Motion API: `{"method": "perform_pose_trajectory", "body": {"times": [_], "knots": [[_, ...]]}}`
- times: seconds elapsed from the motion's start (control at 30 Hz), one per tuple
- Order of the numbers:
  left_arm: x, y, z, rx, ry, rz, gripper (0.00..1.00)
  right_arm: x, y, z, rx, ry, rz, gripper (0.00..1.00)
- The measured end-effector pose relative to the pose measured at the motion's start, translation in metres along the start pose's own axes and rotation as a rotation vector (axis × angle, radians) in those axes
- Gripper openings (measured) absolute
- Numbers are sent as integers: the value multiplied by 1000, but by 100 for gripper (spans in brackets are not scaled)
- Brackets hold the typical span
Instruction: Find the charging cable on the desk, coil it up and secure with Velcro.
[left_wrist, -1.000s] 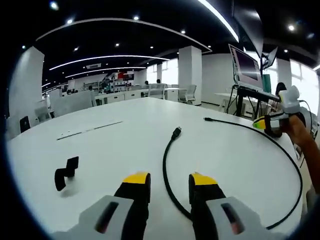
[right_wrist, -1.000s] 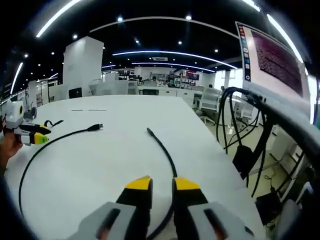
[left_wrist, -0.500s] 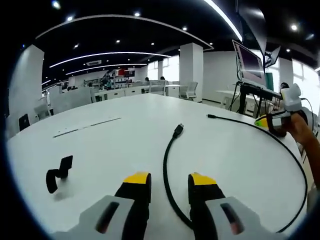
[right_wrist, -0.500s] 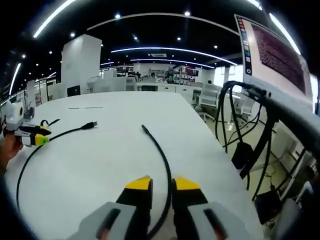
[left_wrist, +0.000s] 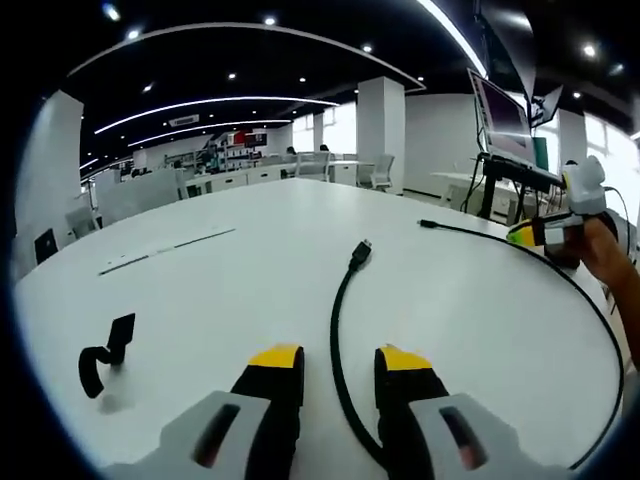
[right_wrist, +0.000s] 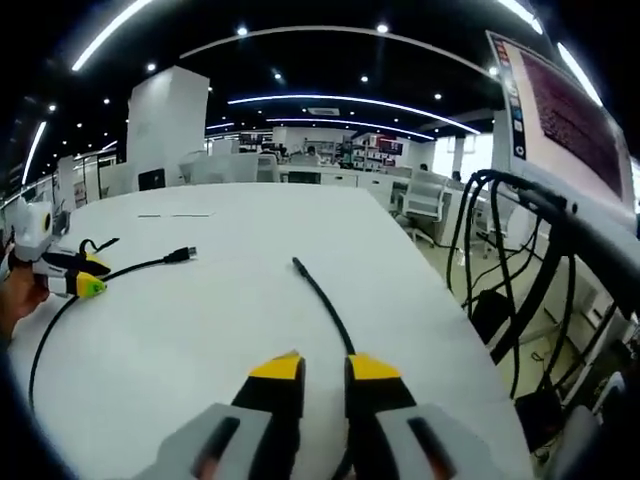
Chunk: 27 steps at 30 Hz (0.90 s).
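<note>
Charging cable (left_wrist: 338, 330) lying in wide loop on white bench (left_wrist: 200, 290), running between both slightly parted, empty claws: left claw (left_wrist: 338, 362), right claw (right_wrist: 322, 368). Velcro strap (left_wrist: 100, 350) now lower left; cable closer, coiling not begun.

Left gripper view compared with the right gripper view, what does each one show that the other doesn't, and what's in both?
Left gripper view: the right hand-held gripper in a person's hand at the desk's far side, and the curled Velcro strap seen close.
Right gripper view: the left hand-held gripper by the cable, and a bundle of black wires hanging beside the desk.
Both: the white desk, the black charging cable with both plugs lying free, and the monitor.
</note>
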<state>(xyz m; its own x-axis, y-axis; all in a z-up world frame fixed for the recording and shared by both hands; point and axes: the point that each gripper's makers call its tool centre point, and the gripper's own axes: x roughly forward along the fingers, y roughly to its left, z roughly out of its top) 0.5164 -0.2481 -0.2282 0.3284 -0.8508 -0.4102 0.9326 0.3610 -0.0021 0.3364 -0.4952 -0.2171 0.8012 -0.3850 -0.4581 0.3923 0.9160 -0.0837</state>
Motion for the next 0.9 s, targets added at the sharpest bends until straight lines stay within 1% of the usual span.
{"method": "perform_pose_trajectory", "body": {"times": [0.17, 0.27, 0.43, 0.47, 0.53, 0.57, 0.63, 0.67, 0.73, 0.77, 0.9], "knots": [[3, -1, 1, -4, -1, -4, 27, 3, 0, 4, 15, -16, -3, 18], [3, -3, 0, -7, 4, -6, 25, 11, -3, 10, 16, -17, -5, 18], [7, -3, 2, -9, 6, -13, 24, 15, -5, 11, 14, -12, -4, 18], [8, -3, 2, -8, 6, -14, 23, 19, -8, 9, 10, 7, -4, 18], [9, -3, 2, -8, 6, -14, 22, 18, -8, 8, 12, 9, -2, 18], [11, -3, 2, -8, 9, -14, 22, 23, -9, 5, 28, 22, 13, 18], [11, -3, 2, -8, 10, -15, 21, 27, -7, -1, 44, 38, 23, 18], [18, -2, 5, -7, 11, -16, 21, 26, -7, 0, 46, 36, 23, 18], [20, -2, 7, -2, 10, -17, 20, 28, -9, 3, 55, 33, 20, 18], [21, -1, 7, 0, 9, -18, 20, 29, -10, 3, 34, 36, 13, 18], [23, 1, 8, 3, 8, -19, 20, 35, -10, 1, 29, 47, 15, 18]]}}
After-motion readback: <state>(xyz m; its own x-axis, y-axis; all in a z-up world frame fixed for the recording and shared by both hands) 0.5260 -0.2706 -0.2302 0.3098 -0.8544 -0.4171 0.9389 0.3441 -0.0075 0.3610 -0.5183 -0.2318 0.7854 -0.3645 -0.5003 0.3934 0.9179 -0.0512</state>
